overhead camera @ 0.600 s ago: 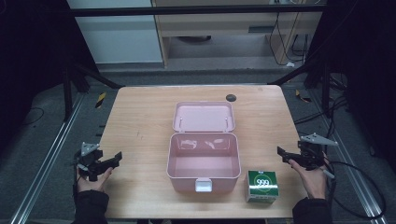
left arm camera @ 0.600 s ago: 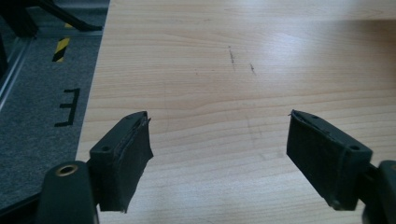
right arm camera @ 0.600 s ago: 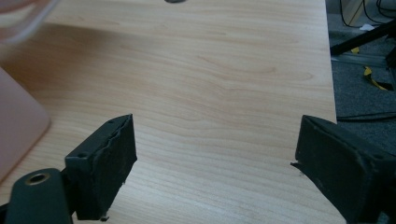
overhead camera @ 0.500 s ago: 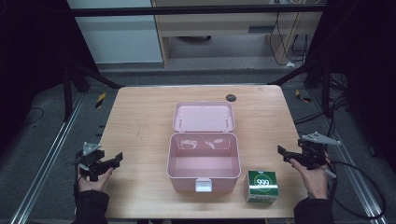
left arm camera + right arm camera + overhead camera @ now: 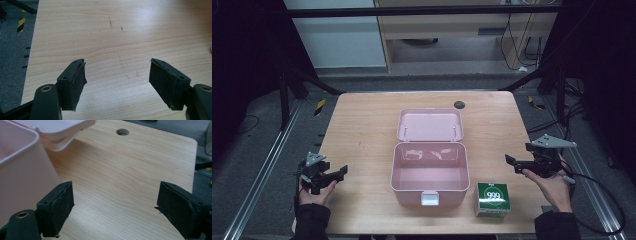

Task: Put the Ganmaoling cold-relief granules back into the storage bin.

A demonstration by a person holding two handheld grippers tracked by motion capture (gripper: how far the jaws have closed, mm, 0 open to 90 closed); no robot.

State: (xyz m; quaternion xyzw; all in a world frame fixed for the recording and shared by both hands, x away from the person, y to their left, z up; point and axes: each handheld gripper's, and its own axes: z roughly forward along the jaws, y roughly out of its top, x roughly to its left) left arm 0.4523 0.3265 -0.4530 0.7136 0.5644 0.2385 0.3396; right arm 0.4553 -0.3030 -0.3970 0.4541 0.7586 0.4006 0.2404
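Wooden table [image 5: 362,125] at a dim workstation: a green carton [image 5: 493,198] stands nearest, just beside an open pink box [image 5: 430,172] at centre, lid [image 5: 430,125] lying flat behind. Left gripper [image 5: 343,171] and right gripper [image 5: 510,161] flank the box, jaws spread, empty.

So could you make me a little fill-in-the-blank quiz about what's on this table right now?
1. The pink storage box sits with its lid ____.
2. The small green carton stands on the table beside the box, nearest the ____ gripper.
3. The left gripper holds ____ between its jaws.
4. The inside of the box looks ____.

Missing words: open; right; nothing; empty
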